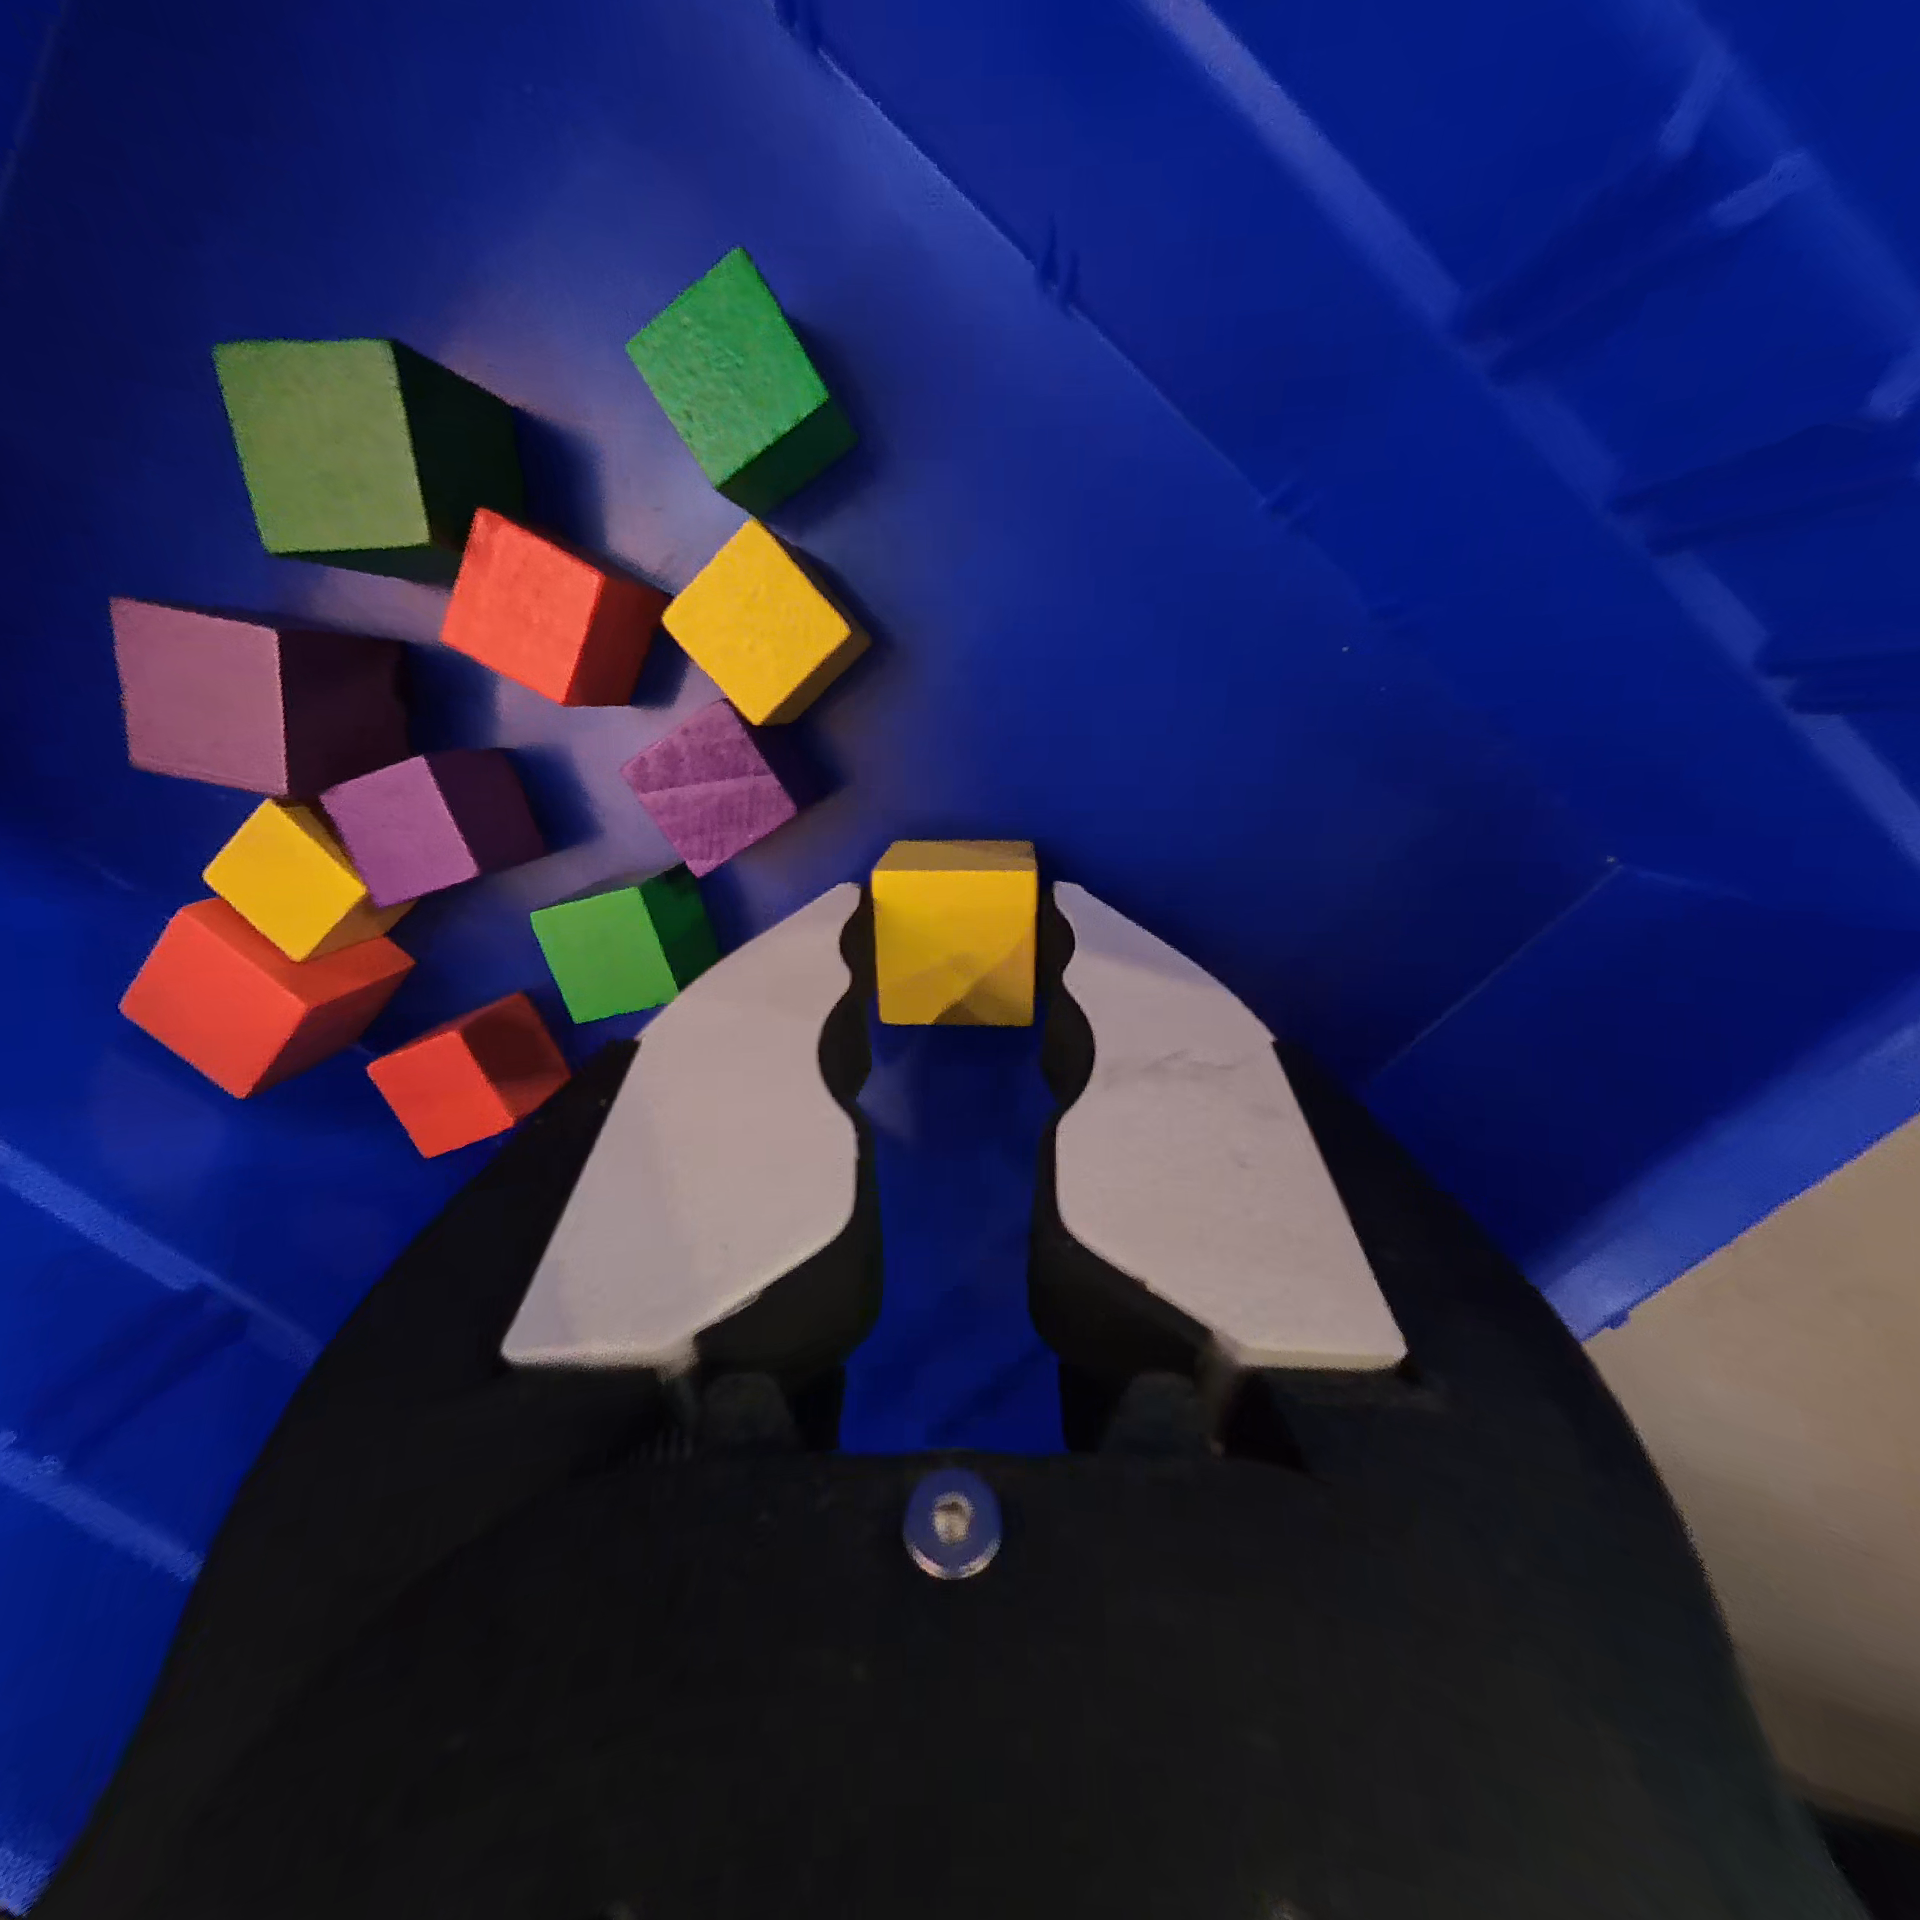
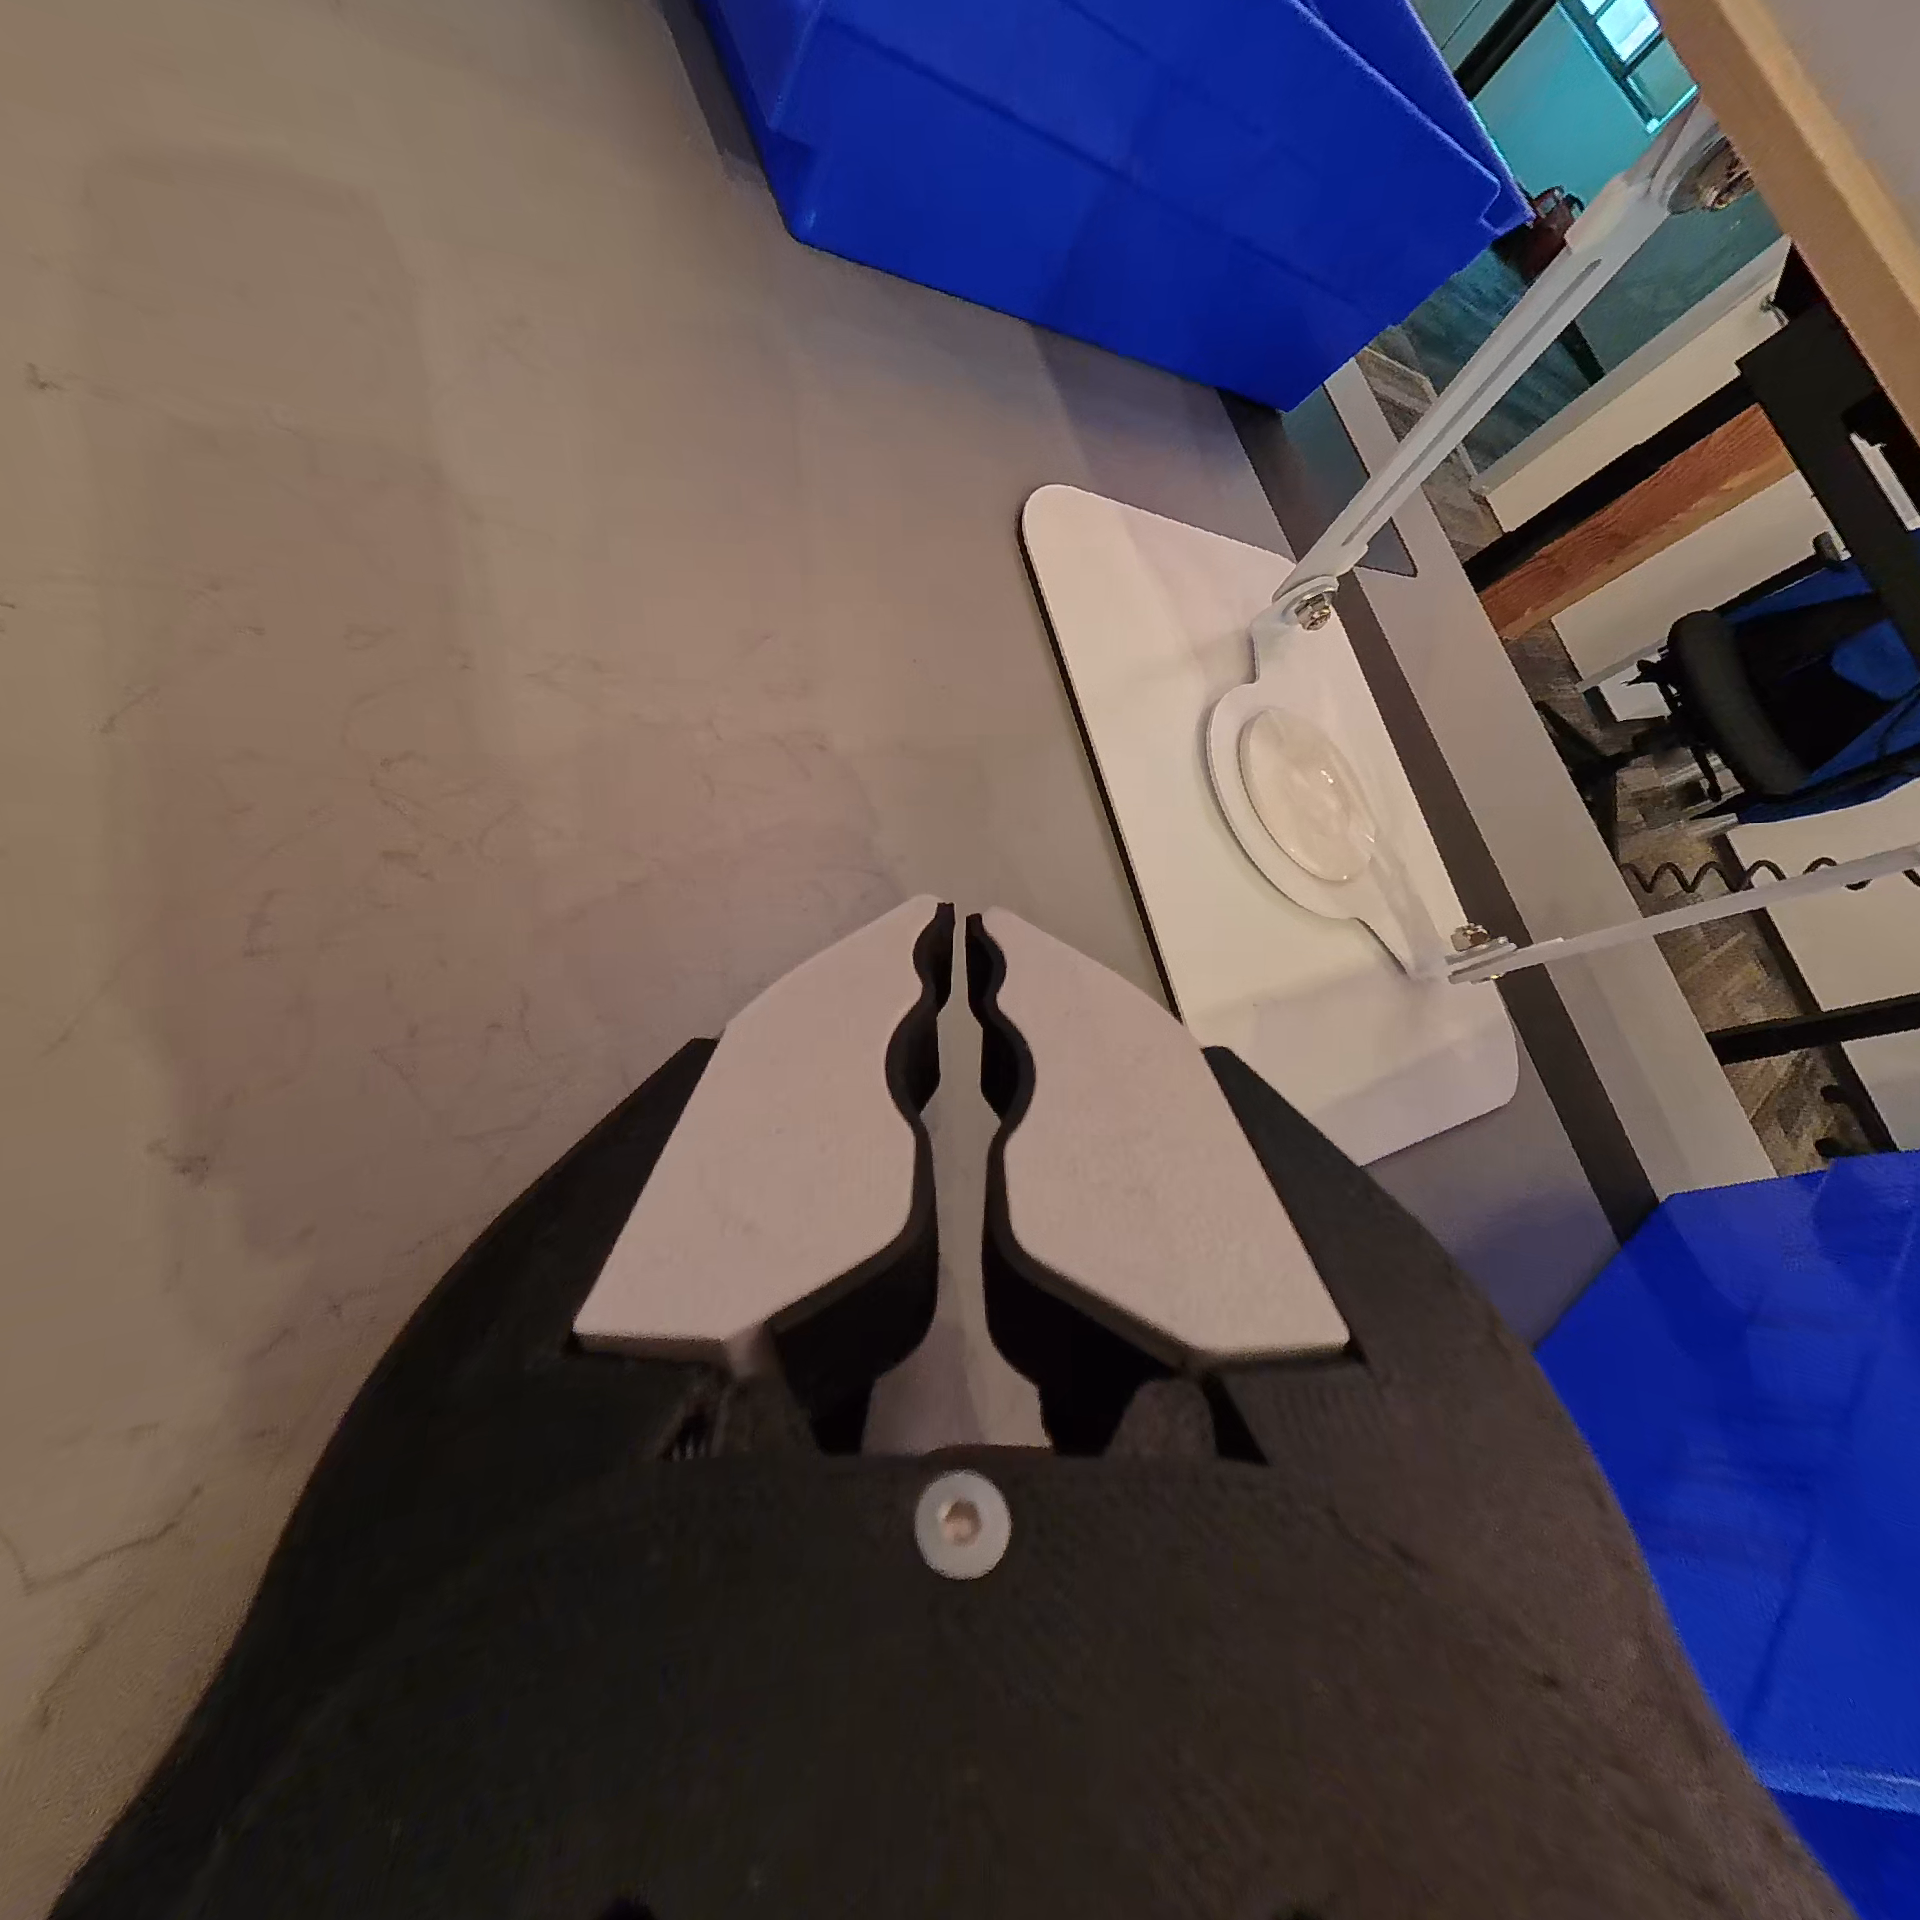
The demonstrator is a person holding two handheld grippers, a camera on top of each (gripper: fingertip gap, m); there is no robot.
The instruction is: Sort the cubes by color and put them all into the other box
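Inside the blue plastic box [image 1: 1195, 582], the floor ahead and to the right of the left gripper [image 1: 954, 935] lies bare up to the ribbed blue wall. The small yellow wooden cube [image 1: 954, 935] fills the gap between its fingertips. To the left, loose wooden cubes crowd the floor: a green cube [image 1: 613, 951] sits just beside the left finger, a red cube [image 1: 457, 1075] near it.

Ahead of the right gripper [image 2: 958, 930], the grey tabletop [image 2: 416, 623] is open. To its right stand a flat white stand base [image 2: 1143, 644] and its thin white metal struts [image 2: 1455, 416]; another blue box [image 2: 1091, 187] blocks the far side.
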